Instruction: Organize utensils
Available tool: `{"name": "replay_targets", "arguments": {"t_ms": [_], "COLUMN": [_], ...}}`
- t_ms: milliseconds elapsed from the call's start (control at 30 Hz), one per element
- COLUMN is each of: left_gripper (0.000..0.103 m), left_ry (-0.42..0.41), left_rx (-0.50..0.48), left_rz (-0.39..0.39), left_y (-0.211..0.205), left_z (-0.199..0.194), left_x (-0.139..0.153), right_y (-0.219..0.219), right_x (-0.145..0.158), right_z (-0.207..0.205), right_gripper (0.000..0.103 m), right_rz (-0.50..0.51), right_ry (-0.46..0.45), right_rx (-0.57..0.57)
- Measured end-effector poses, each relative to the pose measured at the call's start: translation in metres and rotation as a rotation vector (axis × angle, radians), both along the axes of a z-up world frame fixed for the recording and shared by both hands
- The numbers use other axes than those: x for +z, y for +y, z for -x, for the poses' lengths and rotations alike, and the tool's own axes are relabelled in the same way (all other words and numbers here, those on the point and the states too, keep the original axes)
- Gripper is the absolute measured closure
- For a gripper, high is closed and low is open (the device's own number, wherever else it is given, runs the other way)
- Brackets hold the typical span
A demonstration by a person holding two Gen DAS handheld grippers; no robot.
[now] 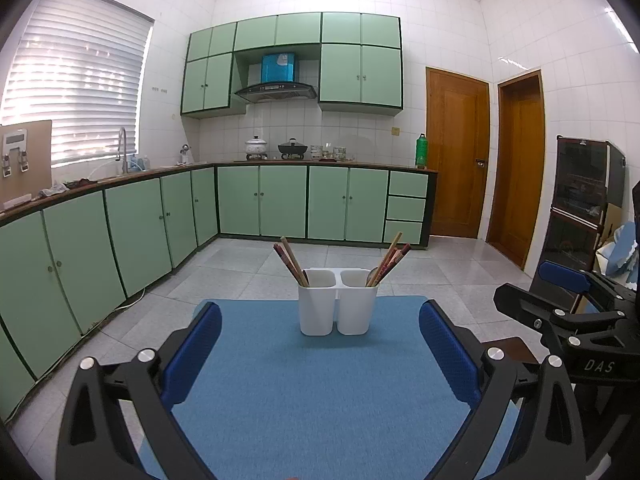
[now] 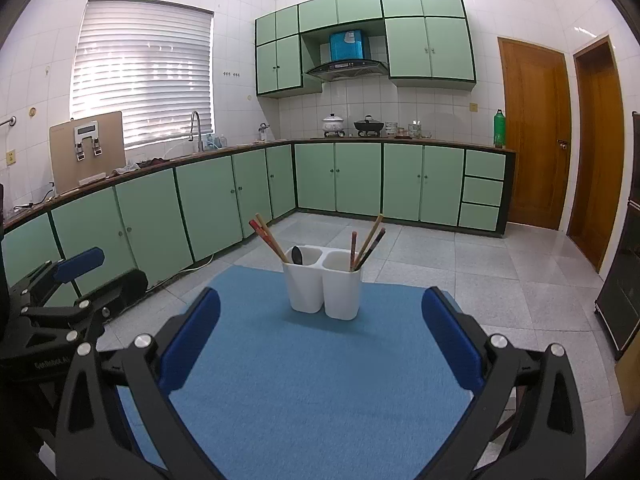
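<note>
On the tabletop lies a blue felt-like mat (image 1: 304, 392) with a soft, slightly fuzzy surface. Near its far edge stands a white plastic utensil holder with two rounded compartments (image 1: 338, 308), smooth and matte, the two cups joined side by side. In its left compartment some wooden chopsticks (image 1: 294, 264) lean to the left; from the right wrist view a dark spoon with an oval bowl (image 2: 296, 255) also rests in this compartment. In the right compartment more chopsticks, brown and reddish (image 1: 390, 260), lean to the right, and a pale spoon bowl shows beside them at the rim.

The left gripper (image 1: 320, 354) hovers above the mat, near the holder but not touching it. Its black angular frame carries two blue fingers (image 1: 194, 354) with a fine ribbed texture, spread wide with nothing between them. The right gripper (image 2: 320, 346) is the same shape and hangs beside it, also released, its blue pads (image 2: 450, 342) well apart and empty.

Behind, pale green glossy cabinets (image 1: 280, 200) run along a white tiled wall.
</note>
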State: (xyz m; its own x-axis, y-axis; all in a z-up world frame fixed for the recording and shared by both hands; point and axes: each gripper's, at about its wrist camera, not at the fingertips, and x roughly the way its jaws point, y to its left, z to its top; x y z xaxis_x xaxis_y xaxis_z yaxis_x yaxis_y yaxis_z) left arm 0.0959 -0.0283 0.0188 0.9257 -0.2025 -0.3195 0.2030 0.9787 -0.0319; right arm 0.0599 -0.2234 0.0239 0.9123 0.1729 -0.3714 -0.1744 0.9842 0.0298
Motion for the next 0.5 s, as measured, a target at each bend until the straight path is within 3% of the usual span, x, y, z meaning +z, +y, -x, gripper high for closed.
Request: {"name": "replay_targets", "arguments": {"t_ms": [500], "left_gripper": [0.006], "left_ry": [0.003], "left_rx": [-0.003], "left_rz": [-0.001], "left_y": [0.0022], "left_z": [0.0017], "left_x": [0.0004], "right_y": [-0.0001], "right_x": [-0.0005], "right_z": [0.0012], "right_gripper": [0.005], "right_rz": [-0.004], "right_ry": [0.0], "right_rx": [-0.003]}}
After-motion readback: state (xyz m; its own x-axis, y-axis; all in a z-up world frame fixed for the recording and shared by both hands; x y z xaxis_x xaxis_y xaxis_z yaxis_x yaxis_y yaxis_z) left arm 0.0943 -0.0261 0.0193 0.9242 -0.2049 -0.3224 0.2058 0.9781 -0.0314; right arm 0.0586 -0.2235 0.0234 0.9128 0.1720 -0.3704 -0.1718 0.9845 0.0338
